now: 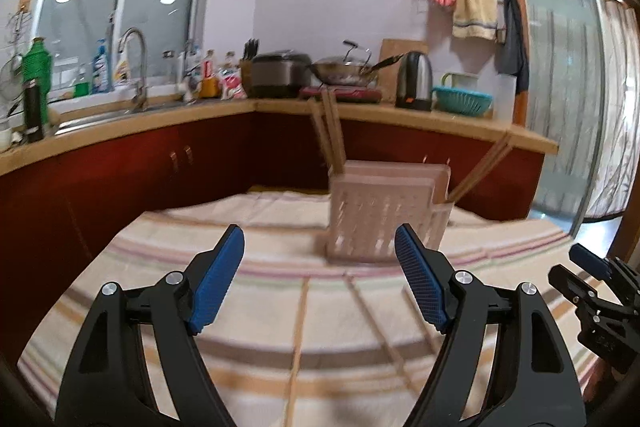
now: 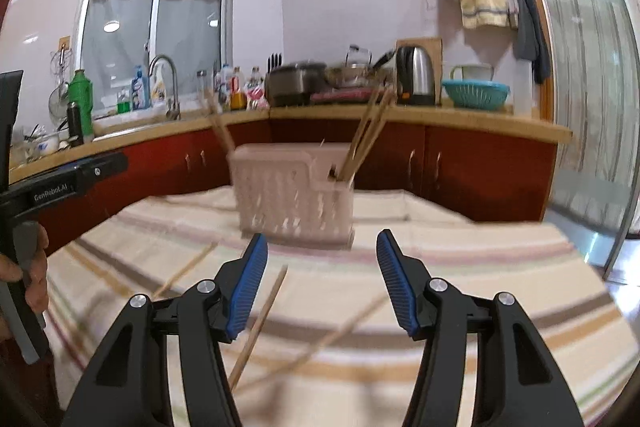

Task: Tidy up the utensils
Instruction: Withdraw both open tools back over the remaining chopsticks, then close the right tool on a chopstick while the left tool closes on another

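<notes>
A pale pink slotted utensil holder (image 1: pixel 384 215) (image 2: pixel 294 197) stands on a striped cloth. Chopsticks (image 1: pixel 330 131) (image 2: pixel 370 131) lean out of its compartments on both ends. Several loose wooden chopsticks (image 1: pixel 298 343) (image 2: pixel 260 323) lie on the cloth in front of it. My left gripper (image 1: pixel 320 279) is open and empty, hovering over the loose chopsticks, short of the holder. My right gripper (image 2: pixel 322 283) is open and empty above other loose chopsticks; it also shows at the right edge of the left wrist view (image 1: pixel 592 279). The left gripper's handle (image 2: pixel 24 211) shows at the left of the right wrist view.
The striped cloth (image 1: pixel 180 267) (image 2: pixel 480 287) covers the table. Behind runs a red-cabinet kitchen counter (image 1: pixel 160 123) with a sink, bottles, rice cooker, wok, kettle (image 2: pixel 416 75) and teal basket (image 2: pixel 476 93). A glass sliding door (image 2: pixel 580 67) is at the right.
</notes>
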